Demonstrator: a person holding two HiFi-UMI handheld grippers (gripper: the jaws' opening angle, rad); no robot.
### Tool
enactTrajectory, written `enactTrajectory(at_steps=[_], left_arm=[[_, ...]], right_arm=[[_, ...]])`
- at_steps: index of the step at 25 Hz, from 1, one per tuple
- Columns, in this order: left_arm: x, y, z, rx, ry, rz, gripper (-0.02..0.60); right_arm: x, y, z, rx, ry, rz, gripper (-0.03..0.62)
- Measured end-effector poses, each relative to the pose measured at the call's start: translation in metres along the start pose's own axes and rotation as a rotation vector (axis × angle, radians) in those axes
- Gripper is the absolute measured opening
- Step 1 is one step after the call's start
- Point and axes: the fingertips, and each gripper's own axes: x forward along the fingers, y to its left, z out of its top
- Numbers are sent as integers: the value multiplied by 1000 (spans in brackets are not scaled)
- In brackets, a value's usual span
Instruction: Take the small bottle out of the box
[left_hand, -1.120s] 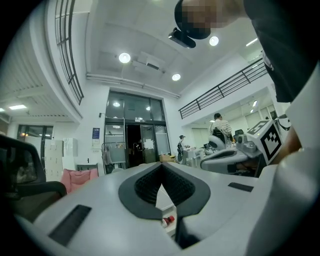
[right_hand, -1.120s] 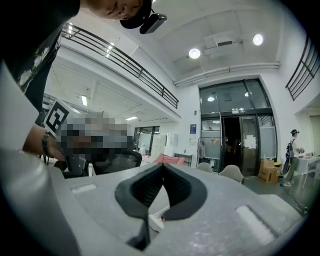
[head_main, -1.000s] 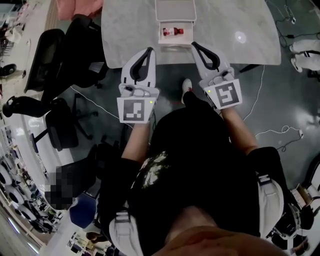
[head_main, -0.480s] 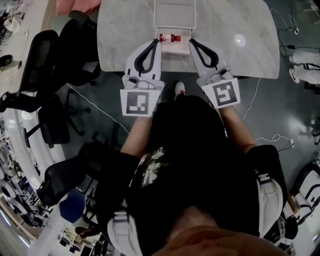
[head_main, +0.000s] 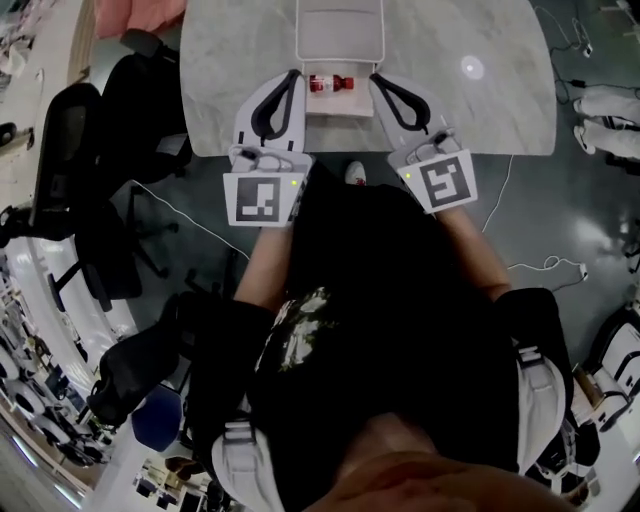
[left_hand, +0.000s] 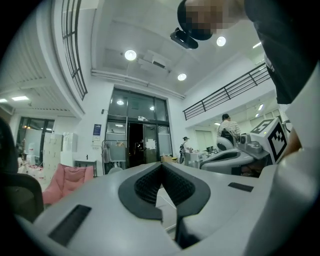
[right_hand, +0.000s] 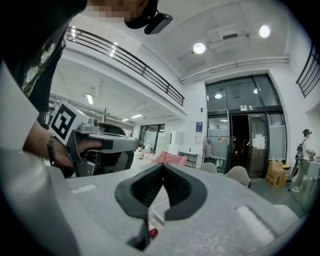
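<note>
A small bottle (head_main: 330, 84) of red liquid with a white label lies on its side in the near part of an open white box (head_main: 341, 108) on the marble table (head_main: 225, 60). My left gripper (head_main: 294, 76) is shut and empty, its tip just left of the box beside the bottle. My right gripper (head_main: 374, 79) is also shut and empty, its tip at the box's right side. Both point level over the table's near edge. In the right gripper view the bottle's red end (right_hand: 152, 232) shows below the closed jaws (right_hand: 163, 167). The left gripper view shows its jaws (left_hand: 161, 166) together.
Black office chairs (head_main: 75, 130) stand to the left of the table. Cables (head_main: 530, 265) trail over the dark floor on the right. A pink seat (head_main: 135, 15) sits past the table's far left corner. The person's shoe (head_main: 355, 173) is under the table edge.
Both grippers have moved forward from in front of the table edge to either side of the box. Their jaws stayed shut. The bottle has not moved in the box.
</note>
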Motion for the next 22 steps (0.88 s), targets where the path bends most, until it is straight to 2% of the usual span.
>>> enactTrajectory(at_steps=[3, 7, 10, 18, 22], left_arm=[[10, 2, -7, 43, 26, -46, 14], [19, -1, -22, 45, 27, -75, 14], [20, -5, -42, 86, 89, -97, 14], [23, -11, -96, 57, 186, -139, 14], [29, -9, -122, 13, 212, -150, 14]], right_arm=[[1, -9, -5, 15, 14, -21, -5], [0, -18, -31, 32, 68, -40, -5], [1, -16, -48, 50, 94, -32, -5], [7, -11, -95, 123, 134, -36, -5], [13, -19, -122, 140, 166, -46, -5]])
